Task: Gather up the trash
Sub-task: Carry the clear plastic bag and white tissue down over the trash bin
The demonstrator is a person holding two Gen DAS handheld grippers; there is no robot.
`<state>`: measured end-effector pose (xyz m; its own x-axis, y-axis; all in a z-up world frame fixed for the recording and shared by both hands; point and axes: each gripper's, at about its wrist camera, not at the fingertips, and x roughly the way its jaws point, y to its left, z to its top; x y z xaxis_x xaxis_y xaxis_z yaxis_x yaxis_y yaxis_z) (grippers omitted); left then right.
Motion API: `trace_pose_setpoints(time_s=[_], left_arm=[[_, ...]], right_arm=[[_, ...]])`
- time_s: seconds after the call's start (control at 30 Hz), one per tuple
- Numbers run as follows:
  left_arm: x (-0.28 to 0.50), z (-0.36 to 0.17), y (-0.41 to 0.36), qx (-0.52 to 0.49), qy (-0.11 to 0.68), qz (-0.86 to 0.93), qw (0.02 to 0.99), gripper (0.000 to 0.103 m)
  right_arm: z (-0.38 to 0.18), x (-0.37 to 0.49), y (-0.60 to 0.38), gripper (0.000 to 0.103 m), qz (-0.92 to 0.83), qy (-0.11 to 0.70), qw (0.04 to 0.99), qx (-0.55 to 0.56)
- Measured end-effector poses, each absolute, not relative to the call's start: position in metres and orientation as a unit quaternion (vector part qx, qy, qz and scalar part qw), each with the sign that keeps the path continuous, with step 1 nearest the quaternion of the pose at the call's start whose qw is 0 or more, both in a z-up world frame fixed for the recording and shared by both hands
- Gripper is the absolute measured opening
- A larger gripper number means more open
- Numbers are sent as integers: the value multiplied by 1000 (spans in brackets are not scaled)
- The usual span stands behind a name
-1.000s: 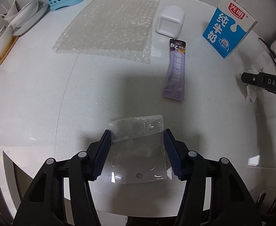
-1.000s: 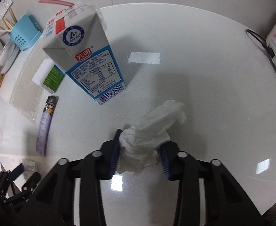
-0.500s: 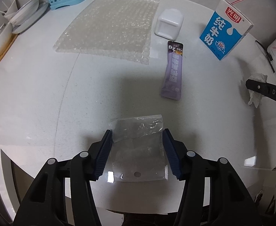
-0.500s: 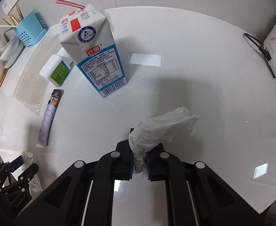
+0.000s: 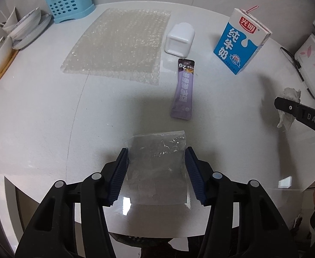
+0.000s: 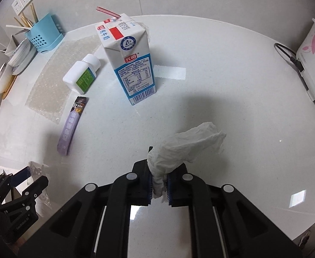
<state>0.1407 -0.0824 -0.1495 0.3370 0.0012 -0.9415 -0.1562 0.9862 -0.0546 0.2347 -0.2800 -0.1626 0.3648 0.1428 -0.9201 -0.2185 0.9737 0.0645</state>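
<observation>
Pinching a crumpled white tissue (image 6: 185, 148) between its blue pads, the right claw (image 6: 159, 182) holds it just above the white tabletop (image 6: 232, 86). The left claw (image 5: 156, 172) gapes wide, its 2 fingers flanking a clear plastic bag (image 5: 157, 163) lying flat at the tabletop's near edge. Beyond lie a purple sachet (image 5: 183, 90), bubble wrap (image 5: 121, 45), a white bottle (image 5: 180, 42) and an upright milk carton (image 5: 239, 43).

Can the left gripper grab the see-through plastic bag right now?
Probably yes: the left gripper is open, its blue pads either side of the clear plastic bag lying flat on the white table, with nothing between.
</observation>
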Motion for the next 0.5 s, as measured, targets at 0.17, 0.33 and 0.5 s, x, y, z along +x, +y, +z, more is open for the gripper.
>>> trace_pose_setpoints(time_s=[0.17, 0.33, 0.5], left_arm=[[135, -139, -83, -61, 566, 44, 821, 52], [128, -132, -88, -58, 558, 39, 827, 52], [116, -122, -91, -49, 548, 32, 834, 52]], right_arm=[[-151, 219, -280, 9, 109, 542, 833, -30], [-141, 204, -281, 9, 107, 532, 839, -25], [-127, 192, -280, 9, 106, 521, 846, -32]])
